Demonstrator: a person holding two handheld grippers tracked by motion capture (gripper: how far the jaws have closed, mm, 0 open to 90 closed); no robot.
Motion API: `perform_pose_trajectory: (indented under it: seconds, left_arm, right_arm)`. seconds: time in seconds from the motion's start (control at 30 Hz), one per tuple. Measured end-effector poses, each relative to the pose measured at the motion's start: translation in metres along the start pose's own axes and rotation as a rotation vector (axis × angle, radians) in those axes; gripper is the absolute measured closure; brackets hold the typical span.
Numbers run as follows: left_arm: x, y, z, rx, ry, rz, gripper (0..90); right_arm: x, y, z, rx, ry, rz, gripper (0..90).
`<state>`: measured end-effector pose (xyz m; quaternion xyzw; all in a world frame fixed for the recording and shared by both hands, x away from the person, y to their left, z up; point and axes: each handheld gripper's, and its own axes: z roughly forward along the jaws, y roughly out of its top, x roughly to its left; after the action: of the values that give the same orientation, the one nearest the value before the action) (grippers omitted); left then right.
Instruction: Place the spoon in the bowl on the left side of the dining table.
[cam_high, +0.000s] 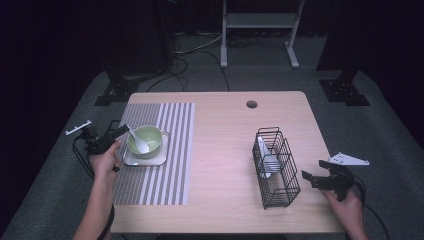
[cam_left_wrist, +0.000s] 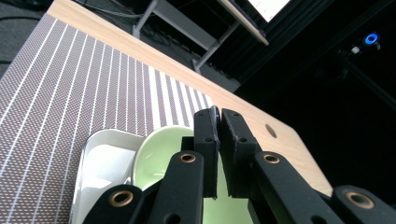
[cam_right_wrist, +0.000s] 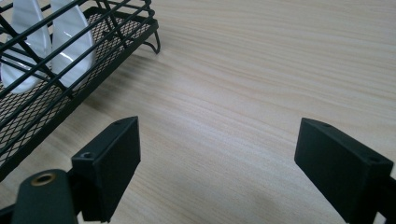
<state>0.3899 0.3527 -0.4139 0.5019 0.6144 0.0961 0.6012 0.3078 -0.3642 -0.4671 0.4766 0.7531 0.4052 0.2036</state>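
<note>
The left claw (cam_high: 121, 131), pinching a white spoon (cam_high: 138, 141) by its handle, rests the spoon's end in the green bowl (cam_high: 151, 135) just ahead; a jerk could tip the bowl. The right claw (cam_high: 316, 176) hangs spread.

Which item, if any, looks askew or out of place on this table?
Nothing stands out. The green bowl sits on its white tray on the striped mat; the left gripper holds the spoon that rests in it.

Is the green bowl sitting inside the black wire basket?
No, the green bowl sits on a white tray on the striped mat, far from the black wire basket.
</note>
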Motion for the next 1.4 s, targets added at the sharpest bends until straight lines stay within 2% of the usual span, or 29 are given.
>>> perform_pose_trajectory:
  seconds: [0.3,0.6,0.83,1.17,1.3,1.4]
  left_arm:
    - [0.009,-0.001,-0.004,-0.01,-0.007,-0.033,85.0]
    - [0.016,-0.003,-0.006,0.025,0.046,-0.016,80.6]
    - [0.025,-0.007,-0.01,0.033,0.067,-0.043,78.7]
    - [0.031,-0.009,-0.017,0.049,0.102,-0.03,74.1]
    - [0.034,-0.01,-0.023,0.044,0.108,-0.041,71.7]
    - [0.033,-0.011,-0.027,0.043,0.108,-0.031,71.1]
  right_arm:
    - [0.001,0.001,0.001,0.002,0.003,-0.004,13.3]
    - [0.001,0.002,0.001,0.001,0.003,-0.006,13.3]
    - [0.002,0.003,0.001,0.001,0.005,-0.01,13.3]
    - [0.002,0.003,0.001,0.001,0.006,-0.011,13.3]
    - [0.003,0.003,0.0,-0.001,0.008,-0.015,13.3]
    - [0.003,0.003,0.001,0.0,0.007,-0.015,13.3]
